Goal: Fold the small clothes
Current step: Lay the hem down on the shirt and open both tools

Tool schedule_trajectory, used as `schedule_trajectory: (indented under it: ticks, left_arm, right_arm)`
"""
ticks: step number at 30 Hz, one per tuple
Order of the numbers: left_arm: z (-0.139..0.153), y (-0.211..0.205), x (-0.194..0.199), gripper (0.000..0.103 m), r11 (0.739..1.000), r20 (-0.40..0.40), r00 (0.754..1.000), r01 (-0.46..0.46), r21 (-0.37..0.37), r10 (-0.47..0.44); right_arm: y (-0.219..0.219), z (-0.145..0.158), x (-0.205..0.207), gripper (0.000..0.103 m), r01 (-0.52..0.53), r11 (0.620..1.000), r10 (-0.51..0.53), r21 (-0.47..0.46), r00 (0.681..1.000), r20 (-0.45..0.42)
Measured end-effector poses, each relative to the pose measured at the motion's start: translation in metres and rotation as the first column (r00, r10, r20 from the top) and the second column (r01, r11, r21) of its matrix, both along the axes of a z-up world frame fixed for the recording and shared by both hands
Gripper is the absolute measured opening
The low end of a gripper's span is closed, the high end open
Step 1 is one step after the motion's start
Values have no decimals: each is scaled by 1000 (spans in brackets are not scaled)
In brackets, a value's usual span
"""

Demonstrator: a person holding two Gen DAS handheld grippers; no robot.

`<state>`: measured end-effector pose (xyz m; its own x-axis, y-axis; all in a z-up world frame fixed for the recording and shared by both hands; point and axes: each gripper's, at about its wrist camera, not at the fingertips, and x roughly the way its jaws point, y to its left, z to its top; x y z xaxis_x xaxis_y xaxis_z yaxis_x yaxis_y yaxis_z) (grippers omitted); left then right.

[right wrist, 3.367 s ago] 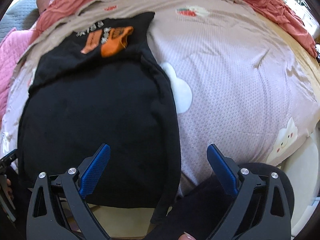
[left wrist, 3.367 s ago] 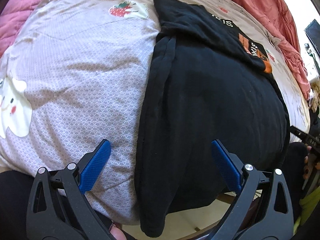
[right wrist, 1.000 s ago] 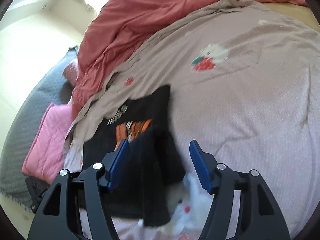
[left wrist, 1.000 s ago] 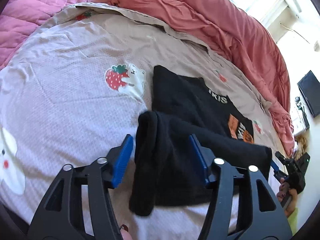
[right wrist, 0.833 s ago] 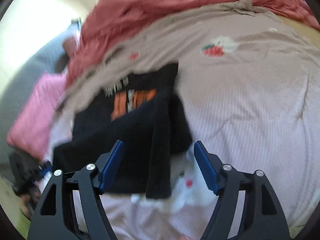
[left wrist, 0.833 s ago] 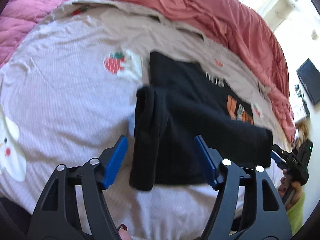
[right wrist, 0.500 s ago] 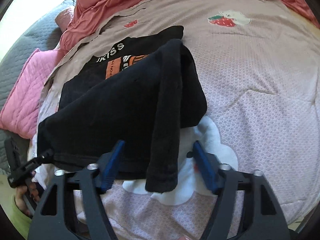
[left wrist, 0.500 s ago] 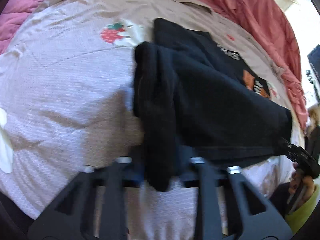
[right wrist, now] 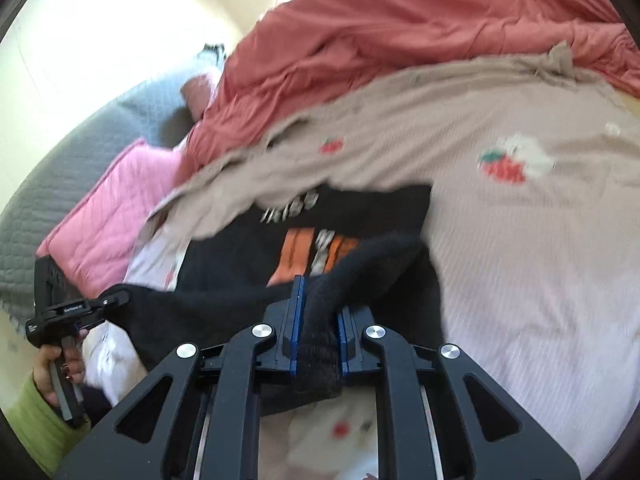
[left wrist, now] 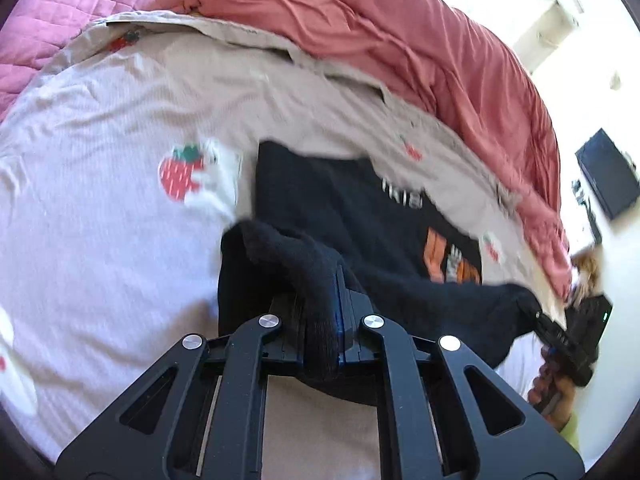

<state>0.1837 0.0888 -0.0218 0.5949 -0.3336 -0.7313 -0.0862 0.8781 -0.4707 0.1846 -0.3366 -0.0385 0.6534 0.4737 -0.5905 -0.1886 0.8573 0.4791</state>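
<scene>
Black shirt [left wrist: 320,208] hem pinched in left gripper [left wrist: 320,320]; right gripper [right wrist: 318,332] closing on it.

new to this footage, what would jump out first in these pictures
A black shirt with orange print lies mid-bed on the strawberry-print sheet, its near hem lifted between two grippers. The left gripper is shut on one corner; the right gripper is closing on the other. A rust-red blanket is heaped behind.

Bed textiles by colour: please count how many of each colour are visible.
Black: 1, the shirt
Beige-lilac printed: 1, the sheet
Red-coral: 1, the blanket
Pink quilted: 1, the cover
Grey quilted: 1, the cover
Total: 5
</scene>
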Motion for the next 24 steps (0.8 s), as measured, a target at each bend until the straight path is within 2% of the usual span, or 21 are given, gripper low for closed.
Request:
schedule_trajectory:
  ticks: [4, 9, 11, 14, 15, 16, 20, 22, 24]
  left_arm:
    - [-3, 3, 30, 4, 999, -3, 999, -37, 36, 37]
    - [-22, 7, 63, 4, 994, -48, 996, -76, 80, 80]
    - [-32, 7, 75, 5, 991, -80, 992, -88, 103, 97]
    - [-36, 9, 75, 9, 990, -84, 990, -108, 96, 116]
    - [-31, 10, 68, 21, 990, -60, 990, -120, 72, 124]
    - [-27, 9, 63, 33, 991, -40, 992, -119, 68, 122]
    - [1, -5, 27, 35, 983, 66, 994, -101, 152, 92]
    - [7, -18, 13, 35, 982, 86, 995, -58, 177, 43]
    - [8, -34, 2, 35, 976, 85, 996, -4, 218, -15]
  right_arm:
    - [-10, -1, 21, 12, 42, 999, -42, -4, 999, 36]
    - [-10, -25, 54, 13, 59, 997, -60, -52, 998, -21]
    - [-12, -36, 63, 20, 69, 995, -73, -69, 996, -60]
    - [-20, -40, 66, 40, 96, 994, -101, -50, 990, -94]
    - [-25, -37, 65, 61, 115, 993, -119, -40, 989, -90]
    - [-32, -31, 61, 71, 160, 986, -162, -39, 985, -64]
    - [-49, -13, 50, 71, 211, 977, -211, 6, 977, -10]
    - [-45, -6, 46, 71, 181, 983, -181, 3, 983, -1]
    - [-29, 10, 32, 71, 94, 995, -92, -30, 994, 66]
